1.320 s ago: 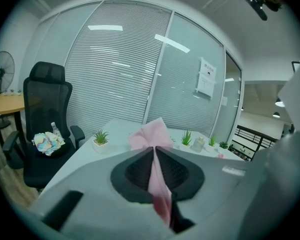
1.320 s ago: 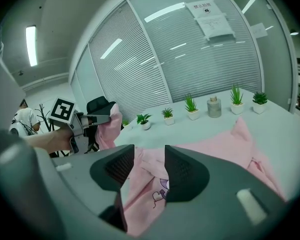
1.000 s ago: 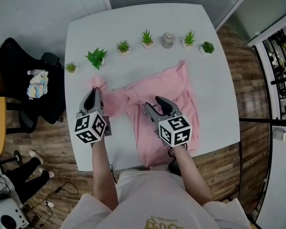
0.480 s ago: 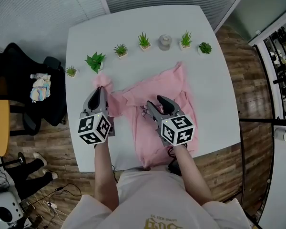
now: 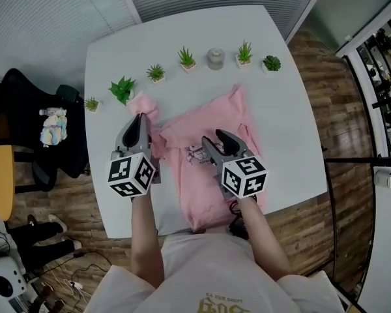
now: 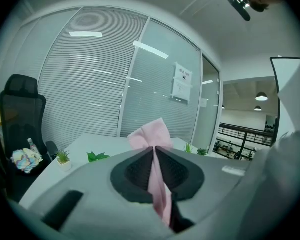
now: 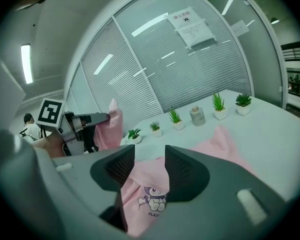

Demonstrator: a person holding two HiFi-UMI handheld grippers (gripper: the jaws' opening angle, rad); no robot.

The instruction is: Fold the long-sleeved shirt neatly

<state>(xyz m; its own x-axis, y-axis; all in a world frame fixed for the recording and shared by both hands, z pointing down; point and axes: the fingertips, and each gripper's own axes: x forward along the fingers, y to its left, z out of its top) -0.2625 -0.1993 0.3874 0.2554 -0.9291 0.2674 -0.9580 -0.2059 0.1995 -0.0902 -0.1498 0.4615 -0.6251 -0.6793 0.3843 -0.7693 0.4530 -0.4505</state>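
A pink long-sleeved shirt [image 5: 212, 113] lies rumpled on the white table [image 5: 280, 109], with a cartoon print [image 5: 195, 154] facing up. My left gripper [image 5: 139, 117] is shut on one sleeve end [image 5: 143, 104] and holds it lifted at the shirt's left. In the left gripper view, the pink cloth [image 6: 151, 134] sticks up from between the closed jaws of the left gripper [image 6: 154, 154]. My right gripper [image 5: 218, 141] hovers over the shirt's middle, just right of the print. Its jaws stand apart, and through the gap of the right gripper [image 7: 150, 156] I see the shirt's print [image 7: 152, 201] lying below.
Several small potted plants [image 5: 186, 57] and a grey jar [image 5: 215, 57] line the table's far side. A black chair [image 5: 26, 129] with a bundle of cloth on it stands left of the table. The table's near edge is close to the person's body.
My left gripper has carried the sleeve end up and farther from me, toward the plants. The shirt has been drawn out and its print now shows. My right gripper shifted slightly.
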